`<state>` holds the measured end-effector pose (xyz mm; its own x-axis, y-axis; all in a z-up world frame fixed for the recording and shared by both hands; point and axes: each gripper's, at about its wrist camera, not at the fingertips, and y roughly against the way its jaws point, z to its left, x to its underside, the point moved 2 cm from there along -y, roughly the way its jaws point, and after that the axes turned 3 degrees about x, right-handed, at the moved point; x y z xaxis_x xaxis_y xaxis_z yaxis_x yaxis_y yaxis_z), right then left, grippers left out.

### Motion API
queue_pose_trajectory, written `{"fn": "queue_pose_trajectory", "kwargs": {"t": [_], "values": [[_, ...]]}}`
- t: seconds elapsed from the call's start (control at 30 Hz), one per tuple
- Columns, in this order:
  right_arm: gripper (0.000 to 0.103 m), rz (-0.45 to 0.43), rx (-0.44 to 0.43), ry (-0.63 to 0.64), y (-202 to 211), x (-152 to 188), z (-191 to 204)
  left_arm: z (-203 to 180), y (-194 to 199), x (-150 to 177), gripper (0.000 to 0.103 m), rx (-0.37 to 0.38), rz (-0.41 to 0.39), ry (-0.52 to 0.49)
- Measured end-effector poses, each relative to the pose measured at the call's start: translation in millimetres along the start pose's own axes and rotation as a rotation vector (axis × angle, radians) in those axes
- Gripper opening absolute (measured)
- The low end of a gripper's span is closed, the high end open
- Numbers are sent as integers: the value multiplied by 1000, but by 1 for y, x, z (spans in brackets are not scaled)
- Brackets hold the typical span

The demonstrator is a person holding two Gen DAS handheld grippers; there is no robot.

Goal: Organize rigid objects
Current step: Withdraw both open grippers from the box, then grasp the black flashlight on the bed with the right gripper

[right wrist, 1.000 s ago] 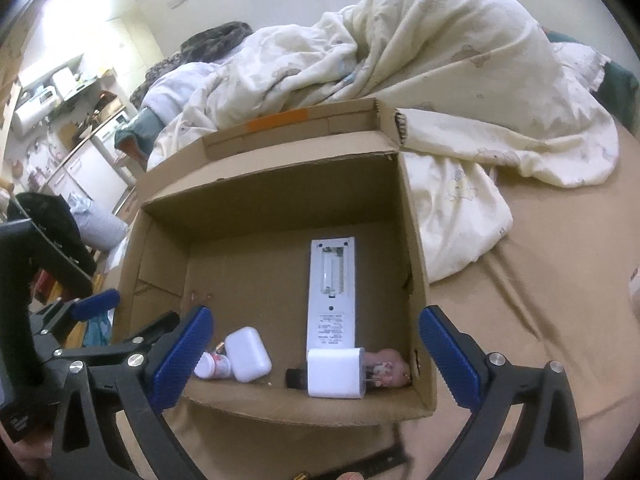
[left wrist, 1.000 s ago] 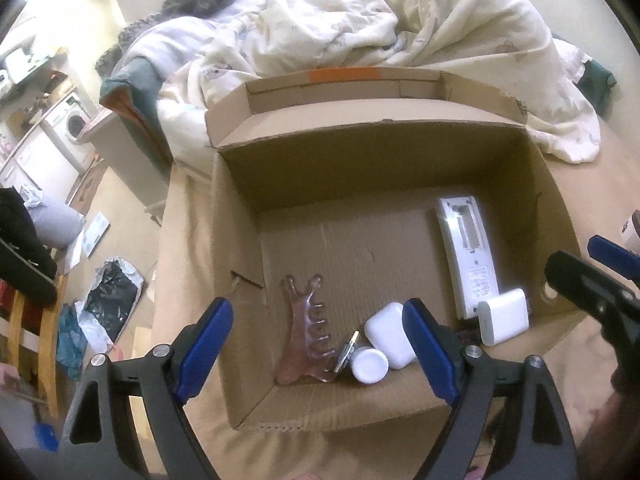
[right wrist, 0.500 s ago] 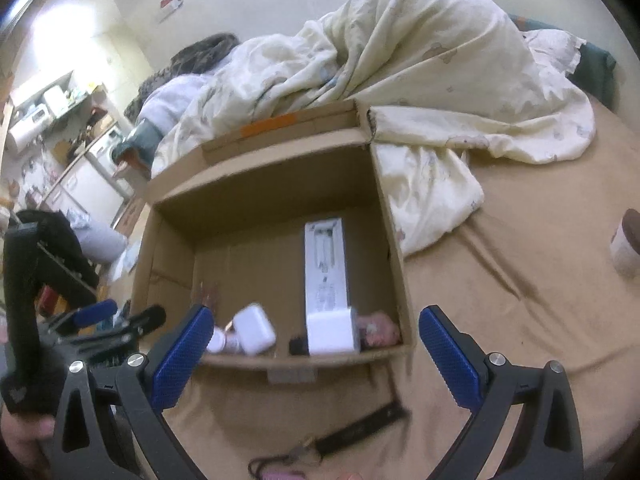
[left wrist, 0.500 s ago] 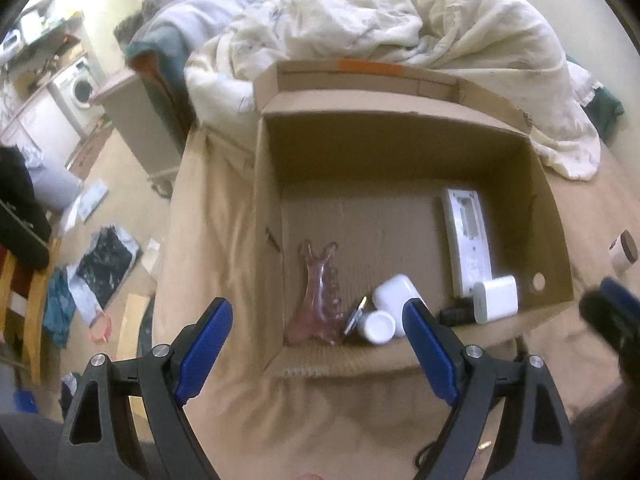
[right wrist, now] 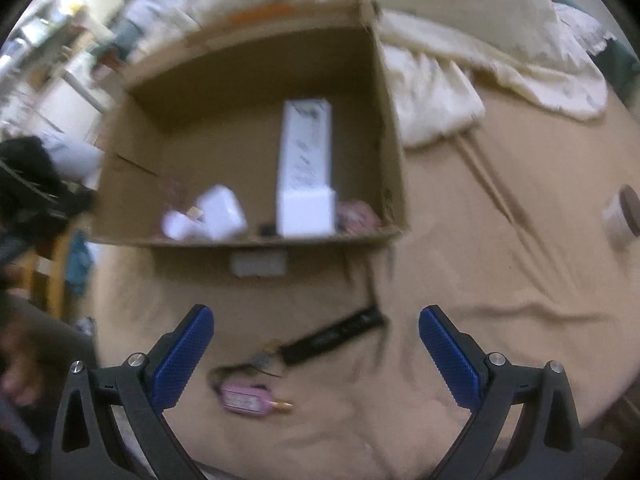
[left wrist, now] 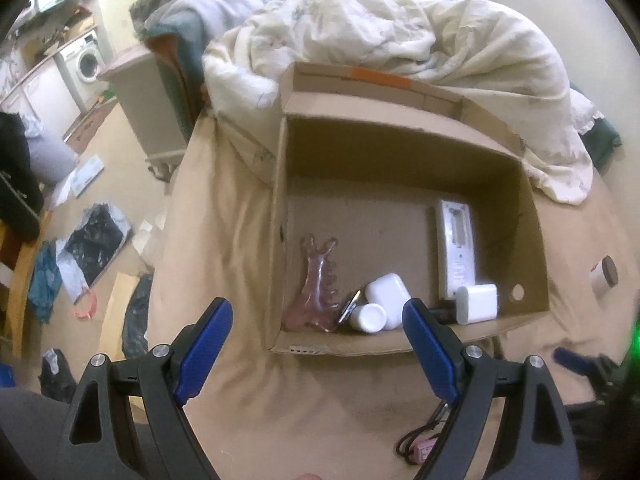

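An open cardboard box (left wrist: 276,240) sits on the beige sheet. It holds a pink comb-shaped tool (left wrist: 316,280), a white earbud case (left wrist: 386,294), a small white bottle (left wrist: 368,318), a white remote (left wrist: 456,248) and a white charger cube (left wrist: 478,304). My left gripper (left wrist: 318,344) hangs open over the box's near edge with nothing between its fingers. The right wrist view is blurred. There my right gripper (right wrist: 316,352) is open above a black strap (right wrist: 336,338) with a pink tag (right wrist: 244,398), which lies on the sheet in front of the box (right wrist: 396,160).
A small jar with a brown lid (right wrist: 622,212) lies on the sheet to the right of the box. A rumpled cream duvet (left wrist: 400,40) is piled behind the box. To the left the bed ends (left wrist: 168,240), with a cluttered floor below.
My left gripper drew back and up from the box, so more bed and floor show. My right gripper tipped downward and sank toward the sheet, bringing the strap and pink tag between its fingers.
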<state>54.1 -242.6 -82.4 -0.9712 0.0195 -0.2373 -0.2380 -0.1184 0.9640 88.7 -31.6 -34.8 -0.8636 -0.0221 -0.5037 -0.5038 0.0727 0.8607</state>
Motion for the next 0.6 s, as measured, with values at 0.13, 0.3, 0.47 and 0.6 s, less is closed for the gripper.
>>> {"fn": "queue_pose_trajectory", "kwargs": {"t": [0.13,0.3,0.47,0.6], "values": [[103,146,23,109,-33,3,13,-10,6,0,85,13,-7,-39],[103,317,116,369,-71,8,33,-15,7,2,85,34,6,-58],[103,382,160,409,-100,13,35,-15,8,-1,86,52,7,-47],[103,383,158,411,-104,16,35,-16,5,-1,86,59,24,-47]]}}
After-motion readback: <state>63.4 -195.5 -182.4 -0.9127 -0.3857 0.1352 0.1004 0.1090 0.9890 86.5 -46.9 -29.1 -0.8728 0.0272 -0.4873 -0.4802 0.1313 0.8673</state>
